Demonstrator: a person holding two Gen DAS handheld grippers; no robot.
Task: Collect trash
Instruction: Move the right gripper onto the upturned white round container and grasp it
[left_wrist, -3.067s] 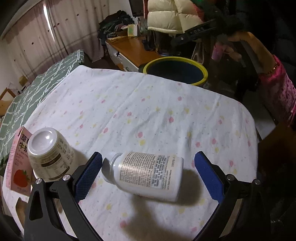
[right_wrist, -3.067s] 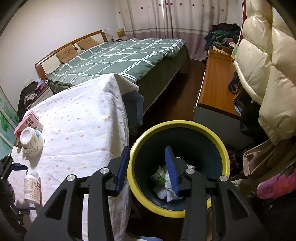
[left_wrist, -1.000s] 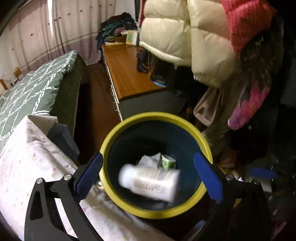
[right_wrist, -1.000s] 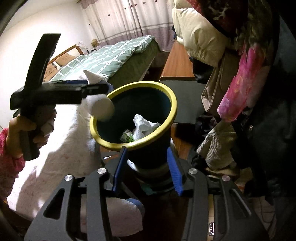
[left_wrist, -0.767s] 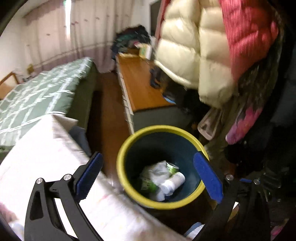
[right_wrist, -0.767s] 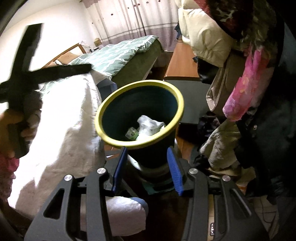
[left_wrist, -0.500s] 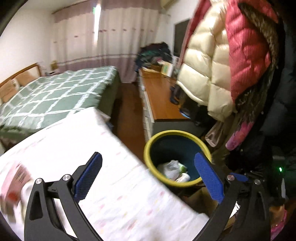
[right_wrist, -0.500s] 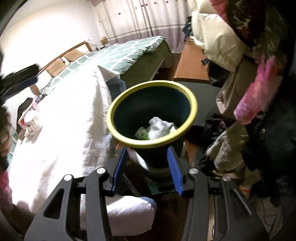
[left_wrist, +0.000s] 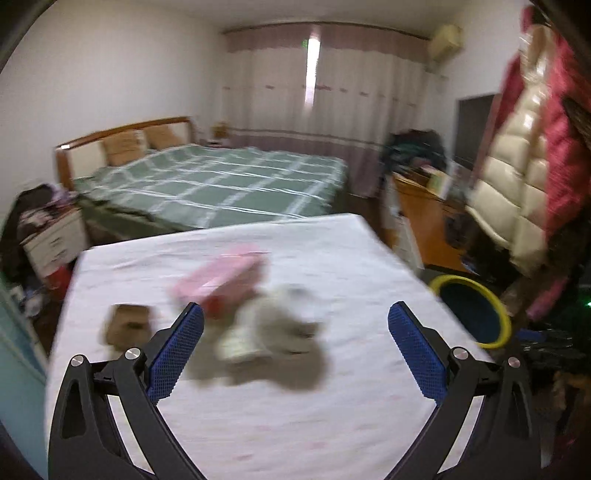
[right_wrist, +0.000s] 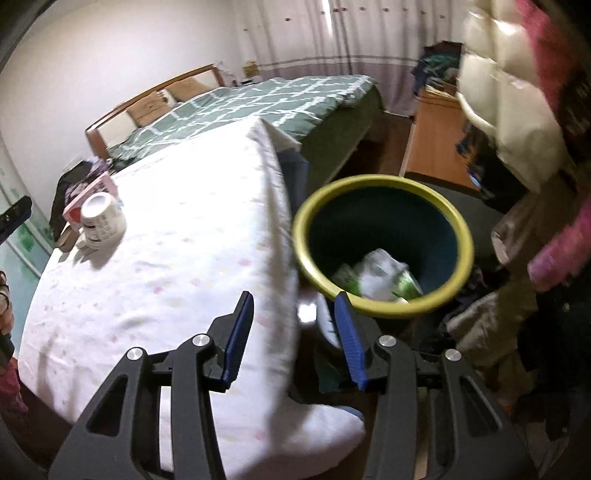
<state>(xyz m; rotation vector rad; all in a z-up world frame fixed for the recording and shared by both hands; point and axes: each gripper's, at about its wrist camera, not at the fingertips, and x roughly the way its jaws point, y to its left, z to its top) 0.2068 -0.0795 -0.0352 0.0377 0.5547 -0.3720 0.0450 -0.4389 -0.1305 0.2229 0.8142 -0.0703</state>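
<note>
Three pieces of trash are left on the table: one white jar lying on its side, one pink carton touching it behind, and one small brown box just beside them (all blurred in the left view). The yellow-rimmed bin stands by the table's corner, holding crumpled paper and some green-labelled packs, too blurred to count. The left gripper spreads wide and empty above the jar, while the right gripper stands part open, empty, with the cloth's edge in front of it
</note>
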